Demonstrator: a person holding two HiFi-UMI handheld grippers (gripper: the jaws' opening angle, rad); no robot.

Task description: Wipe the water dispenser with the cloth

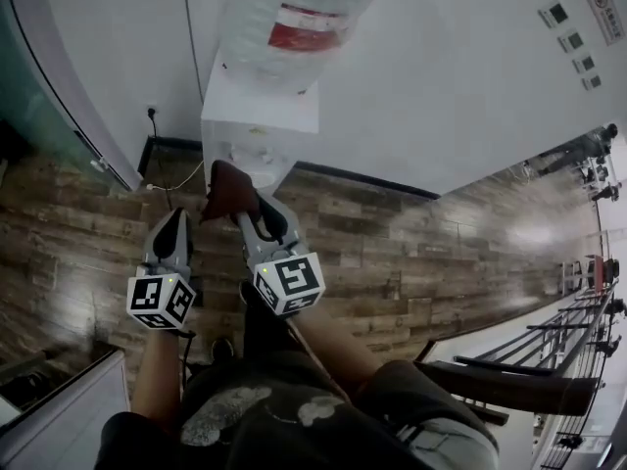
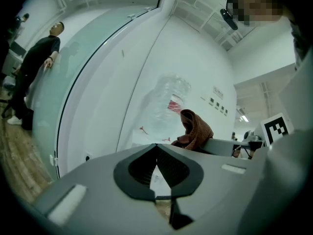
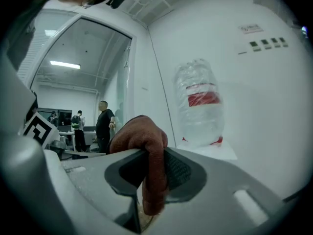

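A white water dispenser stands against the wall with a clear bottle bearing a red label on top. The bottle also shows in the right gripper view, and as a faint bottle in the left gripper view. A brown cloth hangs bunched from my right gripper, which is shut on it just in front of the dispenser. The cloth is pinched between that gripper's pads. My left gripper is shut and empty, to the left and a little nearer me. It sees the cloth.
Dark wood-plank floor lies below. A power cord runs from a wall socket left of the dispenser. A curved glass partition is at the left, with a person beside it. A metal railing is at the right.
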